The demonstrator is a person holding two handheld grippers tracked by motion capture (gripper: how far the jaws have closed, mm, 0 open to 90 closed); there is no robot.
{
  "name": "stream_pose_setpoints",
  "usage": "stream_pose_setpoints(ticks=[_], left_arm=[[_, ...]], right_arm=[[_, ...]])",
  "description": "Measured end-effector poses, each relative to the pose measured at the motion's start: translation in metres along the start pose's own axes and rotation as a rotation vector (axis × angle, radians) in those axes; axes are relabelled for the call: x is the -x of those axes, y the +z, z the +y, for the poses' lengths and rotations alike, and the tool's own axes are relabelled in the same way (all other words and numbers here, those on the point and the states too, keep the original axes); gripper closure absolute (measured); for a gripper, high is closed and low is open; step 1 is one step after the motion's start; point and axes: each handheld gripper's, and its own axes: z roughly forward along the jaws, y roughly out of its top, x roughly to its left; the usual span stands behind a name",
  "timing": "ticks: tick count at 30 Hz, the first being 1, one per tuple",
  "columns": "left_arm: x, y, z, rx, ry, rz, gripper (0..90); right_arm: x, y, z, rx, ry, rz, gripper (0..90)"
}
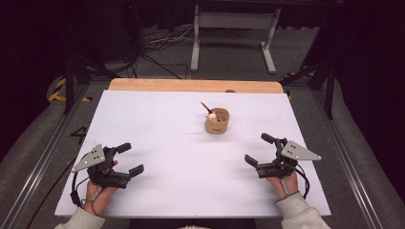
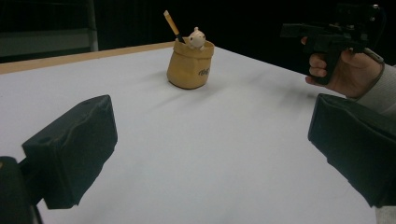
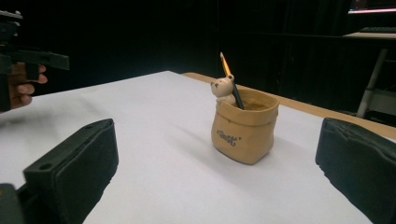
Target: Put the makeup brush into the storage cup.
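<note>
the tan pot (image 1: 217, 121), shaped like a little sack with a bear figure (image 3: 224, 90) perched on its rim and a pencil (image 3: 231, 86) leaning out of it, stood upright on the white table (image 1: 157, 133), toward the far side and a little right of the middle, well apart from both grippers. the left gripper (image 1: 130, 159) rested near the front left edge with its jaws spread wide and nothing between them, and the right gripper (image 1: 259, 149) sat near the front right edge, its jaws likewise wide apart and empty; each gripper view looked between its own black jaws at the pot. the pot looked like glazed ceramic moulded to imitate soft cloth, so it would probably be stiff, a bit smooth and slippery, moderately heavy for its size, and liable to chip if knocked over. the bear looked fragile and was a poor place to squeeze. the pencil seemed light and loose, likely to lift out easily if pinched on its exposed upper shaft, while the pot itself would best be taken across the rolled rim or the body.
</note>
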Motion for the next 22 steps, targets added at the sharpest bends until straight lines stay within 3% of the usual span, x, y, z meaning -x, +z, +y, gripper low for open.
stream_pose_setpoints(ticks=[5,22], left_arm=[[-0.0004,0.001,-0.003,0.003,-0.006,0.009,2.1],[-0.0004,0.002,-0.0039,0.001,-0.003,0.009,2.0]], right_arm=[[0.0029,0.0002,-0.0052,0.0,0.022,-0.015,0.0],[0.0002,0.0019,-0.0069,-0.003,0.0,-0.017,0.0]])
